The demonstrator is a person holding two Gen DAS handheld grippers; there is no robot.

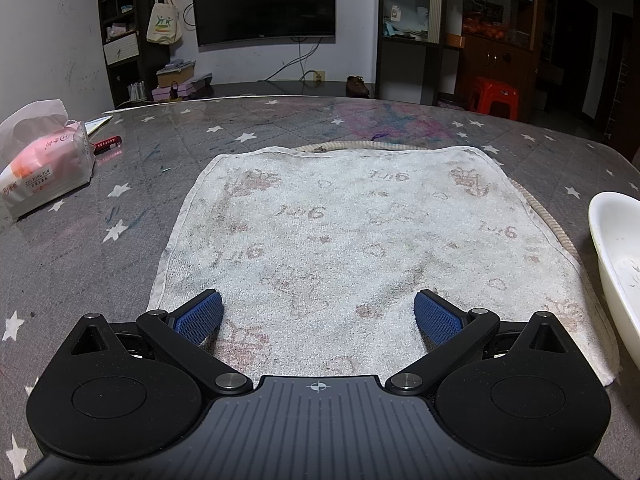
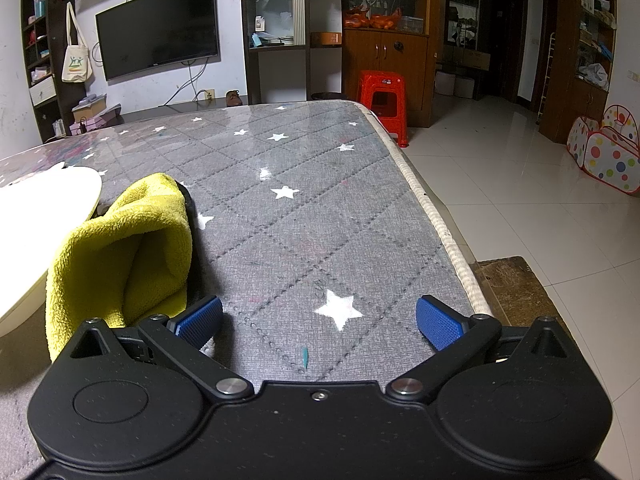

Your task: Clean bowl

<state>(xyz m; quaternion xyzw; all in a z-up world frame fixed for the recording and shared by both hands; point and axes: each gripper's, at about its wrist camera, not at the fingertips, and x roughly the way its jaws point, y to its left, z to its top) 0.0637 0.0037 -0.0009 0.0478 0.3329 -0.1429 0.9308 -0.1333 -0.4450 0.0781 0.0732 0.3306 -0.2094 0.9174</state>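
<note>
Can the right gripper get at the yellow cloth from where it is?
Probably yes. The right gripper is open and empty, and the yellow cloth lies just beside its left finger, nothing between them.

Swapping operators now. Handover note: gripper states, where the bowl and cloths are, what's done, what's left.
Left gripper: open, empty, over the stained white towel spread flat on the grey star-patterned table cover.
Right gripper: open, empty, over bare table cover.
White plastic bowl: at the towel's right edge, dark marks inside.
Yellow fleece cloth: bunched beside the bowl, just left of the right gripper.
Done: nothing visible.
Left: grab cloth, steady bowl, wipe.
</note>
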